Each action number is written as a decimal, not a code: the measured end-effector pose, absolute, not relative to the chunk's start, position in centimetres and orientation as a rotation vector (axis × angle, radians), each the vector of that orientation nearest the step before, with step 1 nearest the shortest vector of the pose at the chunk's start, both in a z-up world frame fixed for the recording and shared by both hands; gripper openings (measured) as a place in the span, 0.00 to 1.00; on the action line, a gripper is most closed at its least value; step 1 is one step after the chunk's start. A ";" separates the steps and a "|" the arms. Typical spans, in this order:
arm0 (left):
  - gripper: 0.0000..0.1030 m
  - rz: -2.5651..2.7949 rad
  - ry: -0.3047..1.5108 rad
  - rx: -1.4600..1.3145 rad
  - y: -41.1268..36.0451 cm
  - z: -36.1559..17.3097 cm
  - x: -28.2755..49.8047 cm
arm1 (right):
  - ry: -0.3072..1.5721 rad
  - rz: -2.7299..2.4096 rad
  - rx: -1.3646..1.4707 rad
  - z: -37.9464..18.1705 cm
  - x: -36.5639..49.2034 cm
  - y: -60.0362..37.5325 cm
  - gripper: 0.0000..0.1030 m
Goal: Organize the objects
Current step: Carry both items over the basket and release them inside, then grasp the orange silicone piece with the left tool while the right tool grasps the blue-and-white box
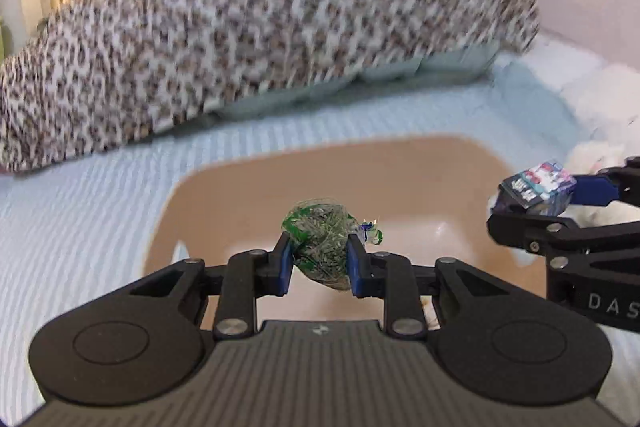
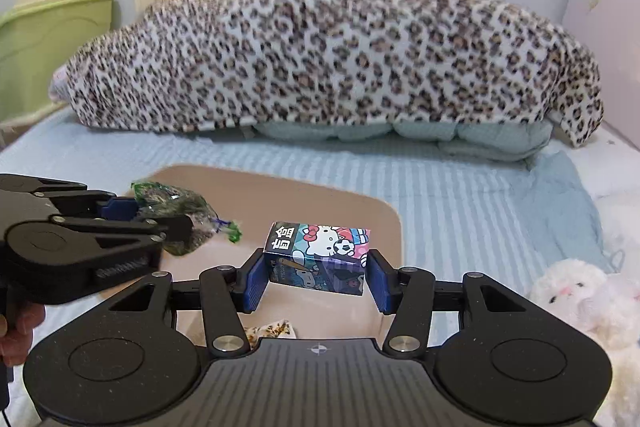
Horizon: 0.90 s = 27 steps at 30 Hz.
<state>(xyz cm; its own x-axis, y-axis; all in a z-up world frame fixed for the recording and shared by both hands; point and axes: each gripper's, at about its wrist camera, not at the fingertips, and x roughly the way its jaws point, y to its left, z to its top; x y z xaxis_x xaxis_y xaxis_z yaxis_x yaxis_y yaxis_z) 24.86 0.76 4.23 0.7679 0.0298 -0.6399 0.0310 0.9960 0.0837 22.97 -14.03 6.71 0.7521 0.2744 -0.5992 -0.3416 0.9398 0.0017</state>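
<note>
My left gripper (image 1: 319, 261) is shut on a crumpled green and clear plastic bag (image 1: 320, 243) and holds it over a tan plastic bin (image 1: 248, 187) on the bed. The bag also shows in the right wrist view (image 2: 176, 215). My right gripper (image 2: 316, 277) is shut on a small Hello Kitty box (image 2: 318, 255) and holds it above the bin (image 2: 360, 211), to the right of the left gripper (image 2: 120, 223). The box and right gripper (image 1: 532, 201) show at the right in the left wrist view.
A leopard-print blanket (image 2: 332, 55) lies heaped across the back of the bed. White plush toys (image 2: 580, 303) lie at the right. Green and cream storage boxes (image 2: 52, 27) stand at the far left. A patterned wrapper (image 2: 272, 331) lies in the bin.
</note>
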 end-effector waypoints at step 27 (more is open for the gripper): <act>0.79 0.090 0.820 0.091 1.5 6.2 20.0 | 0.766 0.372 -0.214 6.1 20.3 -13.9 0.93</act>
